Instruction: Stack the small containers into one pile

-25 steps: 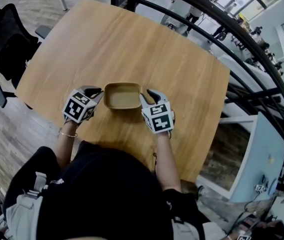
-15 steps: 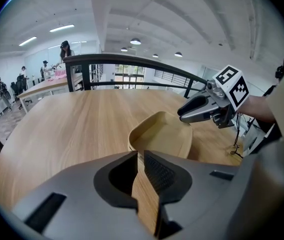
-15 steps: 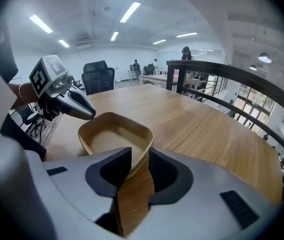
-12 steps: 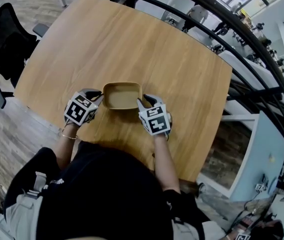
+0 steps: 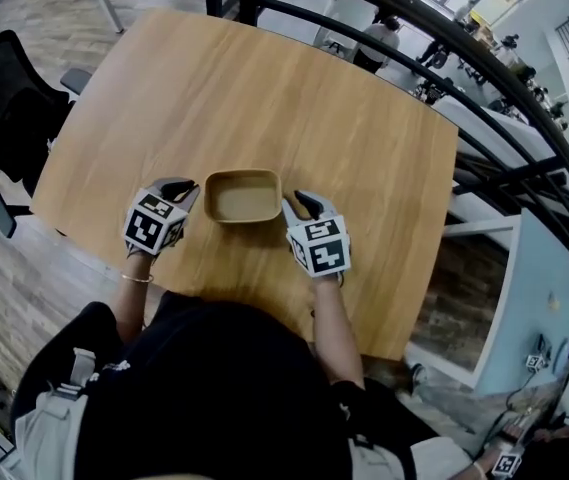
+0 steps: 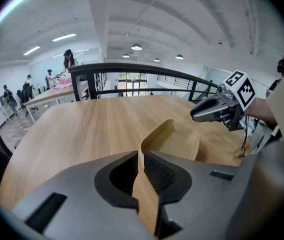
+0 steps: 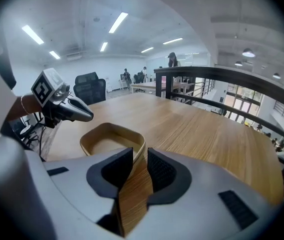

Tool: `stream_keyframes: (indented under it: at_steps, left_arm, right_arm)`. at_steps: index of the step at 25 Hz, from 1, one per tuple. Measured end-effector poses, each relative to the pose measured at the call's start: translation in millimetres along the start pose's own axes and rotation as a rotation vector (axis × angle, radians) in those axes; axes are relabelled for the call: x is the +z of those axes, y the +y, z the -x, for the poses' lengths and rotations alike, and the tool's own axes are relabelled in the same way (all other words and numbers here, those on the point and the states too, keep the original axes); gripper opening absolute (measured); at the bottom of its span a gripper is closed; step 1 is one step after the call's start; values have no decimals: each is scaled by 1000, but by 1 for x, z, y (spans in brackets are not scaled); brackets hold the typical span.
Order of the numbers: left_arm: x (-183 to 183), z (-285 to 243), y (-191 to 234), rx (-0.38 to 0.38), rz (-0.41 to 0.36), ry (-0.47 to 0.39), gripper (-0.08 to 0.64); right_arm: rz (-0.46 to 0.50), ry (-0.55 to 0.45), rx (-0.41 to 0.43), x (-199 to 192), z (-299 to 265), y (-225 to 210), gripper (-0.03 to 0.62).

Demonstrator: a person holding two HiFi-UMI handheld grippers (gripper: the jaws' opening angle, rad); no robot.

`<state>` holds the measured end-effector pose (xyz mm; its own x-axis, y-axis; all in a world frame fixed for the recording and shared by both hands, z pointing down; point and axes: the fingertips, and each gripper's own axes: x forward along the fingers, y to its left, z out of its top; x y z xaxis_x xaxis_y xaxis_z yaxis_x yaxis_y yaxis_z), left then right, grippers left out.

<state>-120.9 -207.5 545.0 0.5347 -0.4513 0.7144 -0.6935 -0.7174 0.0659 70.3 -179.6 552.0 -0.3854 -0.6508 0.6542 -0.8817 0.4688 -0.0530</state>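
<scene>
A tan container (image 5: 244, 200) sits on the wooden table (image 5: 264, 88), near the edge closest to the person. The left hand-held gripper (image 5: 192, 186) is clamped narrow on the container's left wall, with both pads pressed against it. The right hand-held gripper (image 5: 297, 204) straddles the right wall. Its jaws have just been closing, the wall stands between them, and a gap shows beside one pad. Both grippers slope down toward the table.

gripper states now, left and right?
left gripper: shut on the wall of the wooden container.
right gripper: open; the container wall is between its fingers, which have just been closing but are not yet clamped.
</scene>
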Motion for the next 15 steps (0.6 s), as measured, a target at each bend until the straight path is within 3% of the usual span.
stream_keyframes:
  at_steps: [3,8,15]
  left_arm:
    - [14,13,0,7,3,-66,43]
    - [38,24,-33,-87,-51,-156,43]
    - [50,30,-69,-160,-109,-193,43]
  right_arm:
    - [-44,-62,-9,11,20,0,59]
    - [-94,-177,-34,27,52,0,44]
    - [-140,-280,-52,38,91,6,37]
